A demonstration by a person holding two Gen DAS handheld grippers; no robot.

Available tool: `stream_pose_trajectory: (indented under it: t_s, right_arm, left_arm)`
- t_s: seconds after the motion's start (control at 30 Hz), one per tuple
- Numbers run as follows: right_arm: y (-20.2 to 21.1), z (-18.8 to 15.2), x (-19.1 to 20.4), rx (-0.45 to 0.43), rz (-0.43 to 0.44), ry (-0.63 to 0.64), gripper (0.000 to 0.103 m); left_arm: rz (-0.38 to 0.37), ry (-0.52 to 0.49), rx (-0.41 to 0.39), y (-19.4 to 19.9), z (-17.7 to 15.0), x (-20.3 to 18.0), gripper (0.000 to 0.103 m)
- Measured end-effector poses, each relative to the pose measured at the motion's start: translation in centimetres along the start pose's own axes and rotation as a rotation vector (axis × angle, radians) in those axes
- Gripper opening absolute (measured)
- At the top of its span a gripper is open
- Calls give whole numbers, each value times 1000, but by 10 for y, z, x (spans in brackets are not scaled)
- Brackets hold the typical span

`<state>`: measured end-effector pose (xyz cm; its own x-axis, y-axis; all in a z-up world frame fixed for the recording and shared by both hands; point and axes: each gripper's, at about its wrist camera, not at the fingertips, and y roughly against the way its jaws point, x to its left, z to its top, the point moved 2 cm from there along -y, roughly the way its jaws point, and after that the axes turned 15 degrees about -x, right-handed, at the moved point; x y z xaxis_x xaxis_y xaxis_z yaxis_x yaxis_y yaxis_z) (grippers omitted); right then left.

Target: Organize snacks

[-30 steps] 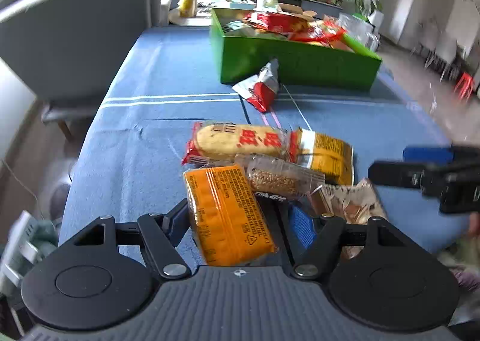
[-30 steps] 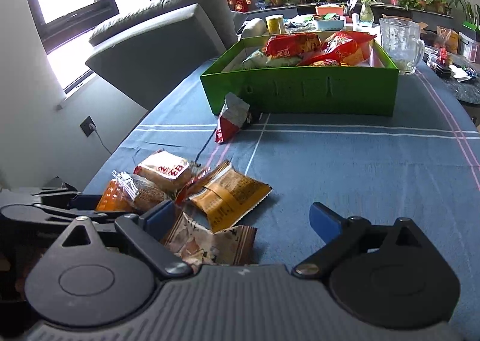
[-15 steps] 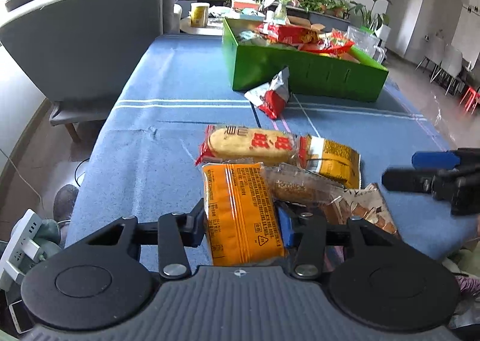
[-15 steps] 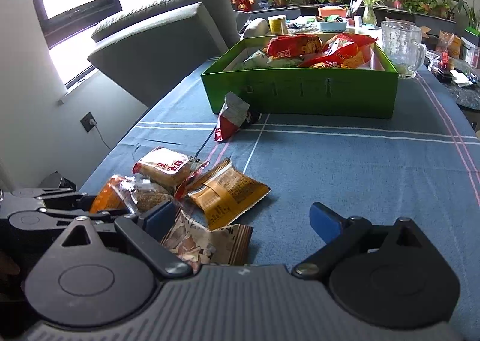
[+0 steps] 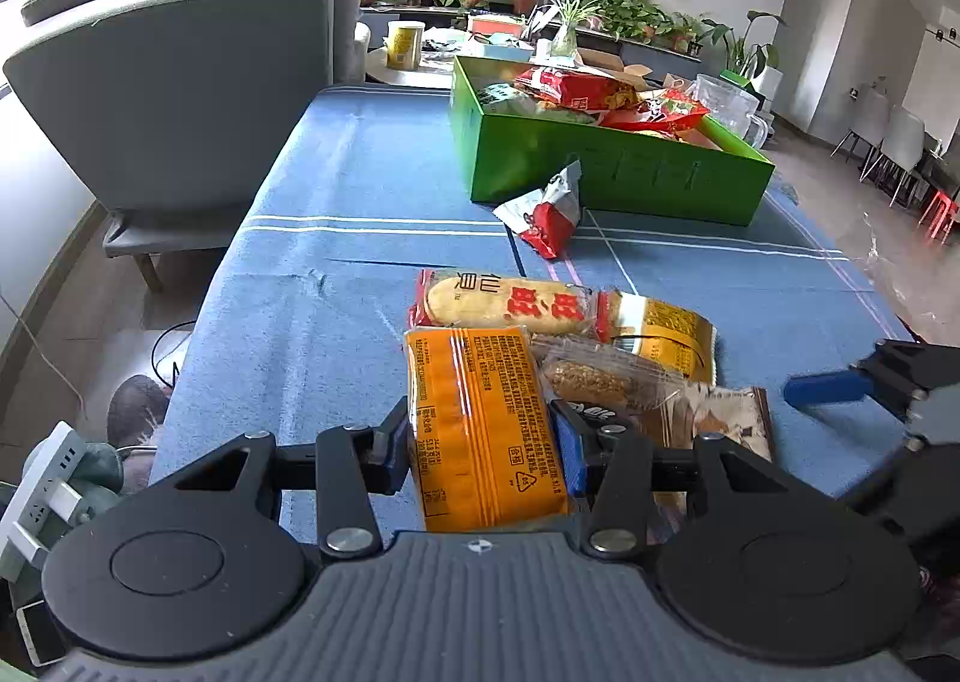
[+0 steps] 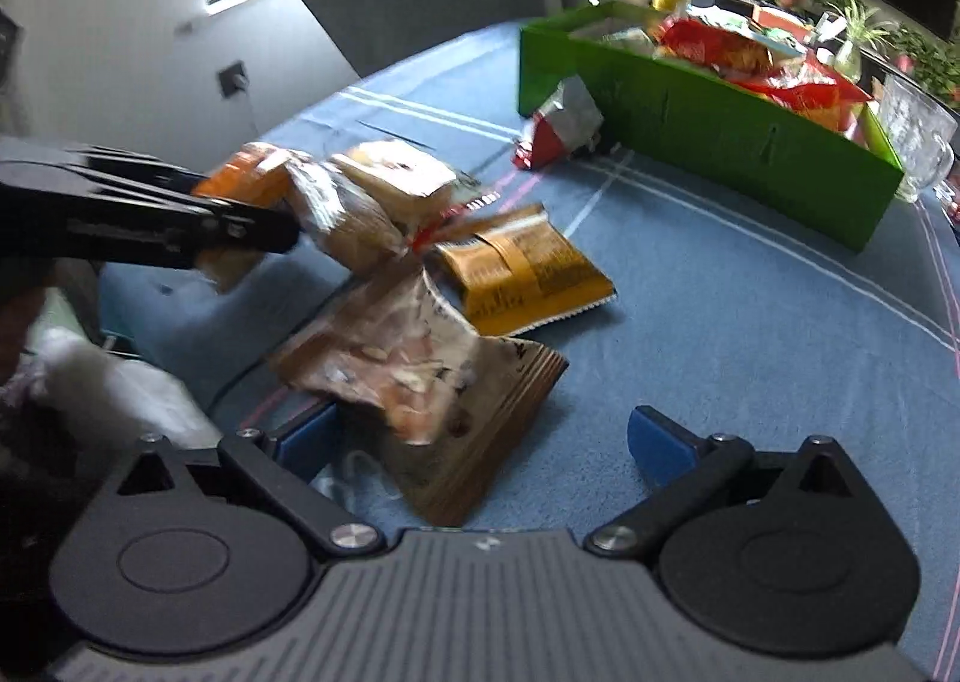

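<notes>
A: left gripper (image 5: 483,445)?
B: clamped on the orange packet (image 5: 483,424), one finger each side, at the near end of the snack pile on the blue tablecloth (image 5: 336,238)

A: right gripper (image 6: 483,439)?
B: jaws wide apart, holding nothing, brown packet (image 6: 432,376) lying between them

A: green box (image 5: 612,165)?
B: far end of the table, already holding red bags; red-white packet (image 5: 543,211) just beside its front wall
</notes>
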<state>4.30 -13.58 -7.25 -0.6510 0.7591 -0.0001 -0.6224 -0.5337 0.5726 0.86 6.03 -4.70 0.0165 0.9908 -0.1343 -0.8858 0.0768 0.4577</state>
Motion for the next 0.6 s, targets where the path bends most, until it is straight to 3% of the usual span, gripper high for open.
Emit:
stream_pose_trajectory:
  t_s: [0.2,0.53,0.6]
  right_arm:
    - [-15,5,-3,-52,-83,-55,103]
    - [-30,18,6,-69,-34,19,103]
    - [-31,20,4,-63,-25,-19,98]
  left_arm:
    - [-2,4,4,-2,-1,-1,43]
    - [-4,1,16,-4,-4,-1,43]
    - [-1,2,15,-3,-4,0,43]
